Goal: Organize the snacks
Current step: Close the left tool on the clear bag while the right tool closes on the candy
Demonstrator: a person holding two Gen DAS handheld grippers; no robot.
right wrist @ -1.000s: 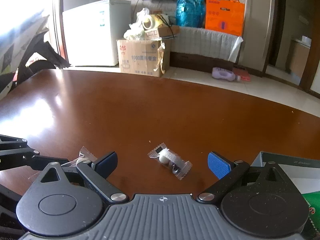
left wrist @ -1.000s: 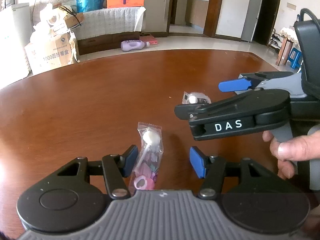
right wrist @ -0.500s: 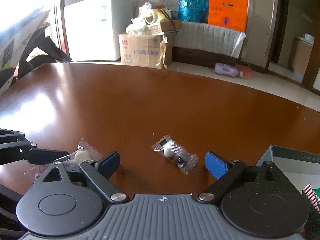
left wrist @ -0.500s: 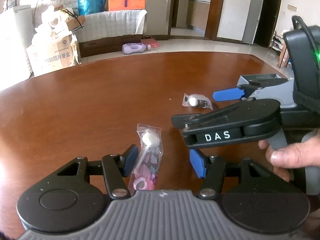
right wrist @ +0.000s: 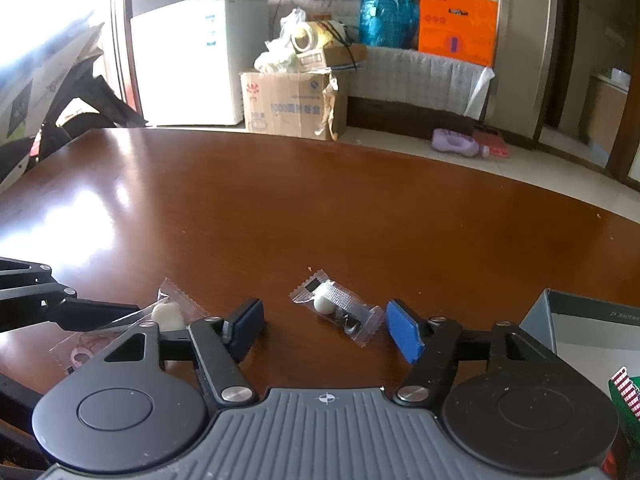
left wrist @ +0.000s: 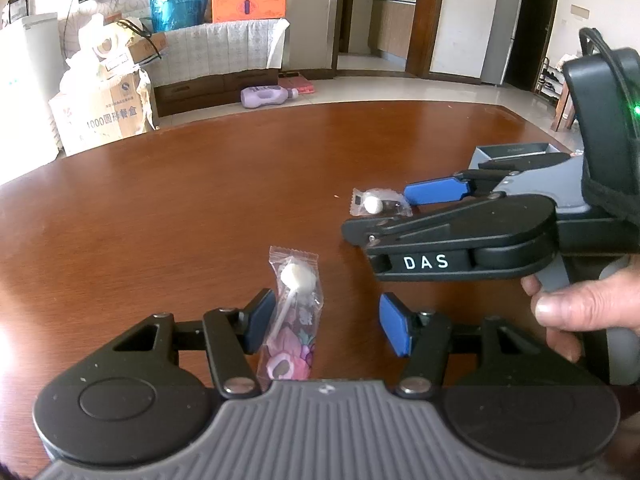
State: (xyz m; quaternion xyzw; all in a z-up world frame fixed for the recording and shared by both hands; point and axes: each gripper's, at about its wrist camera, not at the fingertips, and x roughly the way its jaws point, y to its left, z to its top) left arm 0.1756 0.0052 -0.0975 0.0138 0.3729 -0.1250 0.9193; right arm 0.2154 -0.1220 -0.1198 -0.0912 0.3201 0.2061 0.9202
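A clear-wrapped lollipop (left wrist: 294, 312) with a white head and pink floral wrapper lies on the brown table between the fingers of my open left gripper (left wrist: 326, 326), close to the left pad. It also shows in the right wrist view (right wrist: 132, 328). A small clear packet with a white ball (right wrist: 338, 306) lies between the fingers of my open right gripper (right wrist: 328, 330), nearer the right pad. In the left wrist view the packet (left wrist: 378, 203) sits beside the right gripper's blue pad (left wrist: 438, 191).
A grey open box (right wrist: 592, 324) stands on the table at the right, with a green and red-striped item (right wrist: 626, 396) at its near edge. The box also shows behind the right gripper (left wrist: 508, 152). A hand (left wrist: 580, 312) holds the right gripper's handle.
Both grippers have moved forward and lower over the table. The packet now lies between the right gripper's fingers, and the lollipop sits deeper between the left gripper's fingers.
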